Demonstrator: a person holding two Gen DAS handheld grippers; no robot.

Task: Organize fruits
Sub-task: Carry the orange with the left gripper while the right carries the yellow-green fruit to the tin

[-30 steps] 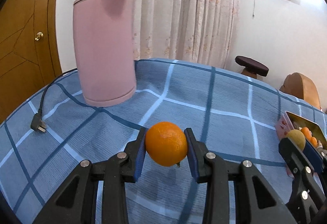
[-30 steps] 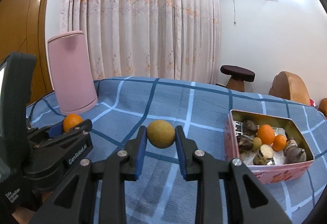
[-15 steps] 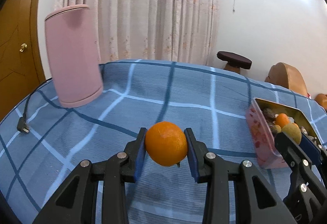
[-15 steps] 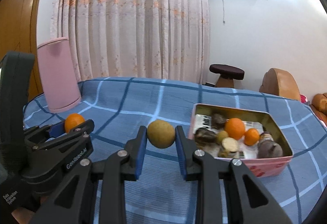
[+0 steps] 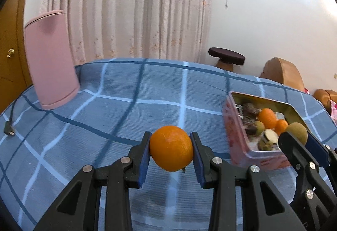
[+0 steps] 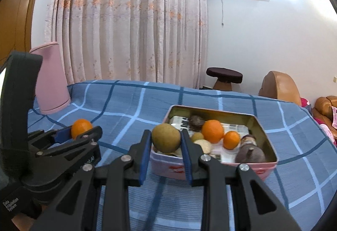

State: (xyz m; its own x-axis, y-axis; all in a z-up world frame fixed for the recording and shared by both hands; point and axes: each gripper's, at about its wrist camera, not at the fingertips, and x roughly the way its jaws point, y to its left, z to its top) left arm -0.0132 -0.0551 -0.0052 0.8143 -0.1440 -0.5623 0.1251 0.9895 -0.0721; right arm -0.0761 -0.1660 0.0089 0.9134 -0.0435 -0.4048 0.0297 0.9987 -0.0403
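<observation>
Round orange clamped aloft, brownish-green fruit held above pink tin of mixed fruits

Low wrist views, shared tin

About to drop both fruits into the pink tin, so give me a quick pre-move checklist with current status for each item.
1. Left tongs gripping the orange: ok, pinched between both pads, clear of the cloth.
2. Right tongs gripping the brown-green fruit: ok, held firmly.
3. Pink tin open and upright: ok, no lid on it.
4. Free space inside the tin: cannot tell; several fruits already crowd it.
5. Right tongs positioned over the tin: cannot tell; fruit sits at its near-left corner.
6. Left tongs positioned over the tin: not ok, tin lies off to the right.
</observation>
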